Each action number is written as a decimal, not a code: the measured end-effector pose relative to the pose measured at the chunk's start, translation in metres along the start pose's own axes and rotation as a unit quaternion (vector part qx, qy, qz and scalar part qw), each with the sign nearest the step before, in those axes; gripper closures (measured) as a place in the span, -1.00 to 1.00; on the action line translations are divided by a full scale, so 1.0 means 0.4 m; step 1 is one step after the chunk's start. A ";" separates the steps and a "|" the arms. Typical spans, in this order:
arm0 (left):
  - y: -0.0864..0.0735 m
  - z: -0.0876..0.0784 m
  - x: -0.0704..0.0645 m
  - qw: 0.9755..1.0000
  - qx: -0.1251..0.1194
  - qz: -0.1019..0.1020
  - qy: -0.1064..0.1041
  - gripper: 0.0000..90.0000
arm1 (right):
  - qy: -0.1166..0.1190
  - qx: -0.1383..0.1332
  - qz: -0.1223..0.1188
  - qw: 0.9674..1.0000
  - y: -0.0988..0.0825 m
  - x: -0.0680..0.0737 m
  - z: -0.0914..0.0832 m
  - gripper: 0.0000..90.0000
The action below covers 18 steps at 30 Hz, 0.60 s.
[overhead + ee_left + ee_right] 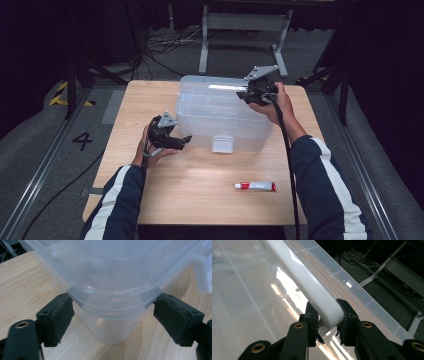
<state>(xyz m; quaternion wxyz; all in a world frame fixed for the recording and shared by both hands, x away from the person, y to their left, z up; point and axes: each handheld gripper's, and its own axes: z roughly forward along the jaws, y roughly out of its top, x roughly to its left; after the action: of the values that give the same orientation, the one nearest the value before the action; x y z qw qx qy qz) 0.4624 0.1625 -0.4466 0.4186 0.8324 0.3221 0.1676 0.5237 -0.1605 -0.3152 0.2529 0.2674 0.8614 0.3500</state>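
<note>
Between the right gripper's (pixel 327 315) closed jaws sits the white handle (pixel 312 287) of a clear plastic storage box (pixel 220 117); left gripper (pixel 113 315), wide, straddles its corner. Light, stiff, slippery shell: lift by the handle.

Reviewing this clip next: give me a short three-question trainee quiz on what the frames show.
1. True or false: the right hand-held gripper has its jaws around the white handle on the lid of the clear plastic box.
2. Where do the left hand-held gripper's jaws stand? A) either side of a box corner B) on the tube C) over the floor
3. What small item lies on the wooden table near the person's side?

Key:
1. True
2. A
3. A red and white tube
</note>
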 end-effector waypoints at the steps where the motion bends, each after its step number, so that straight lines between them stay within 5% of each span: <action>1: 0.001 0.000 0.001 1.000 0.000 -0.002 -0.003 -0.67 | -0.001 0.000 -0.002 1.000 0.000 0.001 0.000 0.62; 18: -0.006 -0.043 -0.025 0.999 0.029 0.003 0.015 -0.57 | -0.006 -0.002 -0.027 1.000 0.003 0.039 -0.009 0.62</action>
<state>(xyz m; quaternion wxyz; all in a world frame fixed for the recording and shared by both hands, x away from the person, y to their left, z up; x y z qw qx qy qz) 0.4446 0.1668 -0.4386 0.3891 0.8425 0.3306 0.1720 0.5105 -0.1515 -0.3160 0.2678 0.2458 0.8660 0.3435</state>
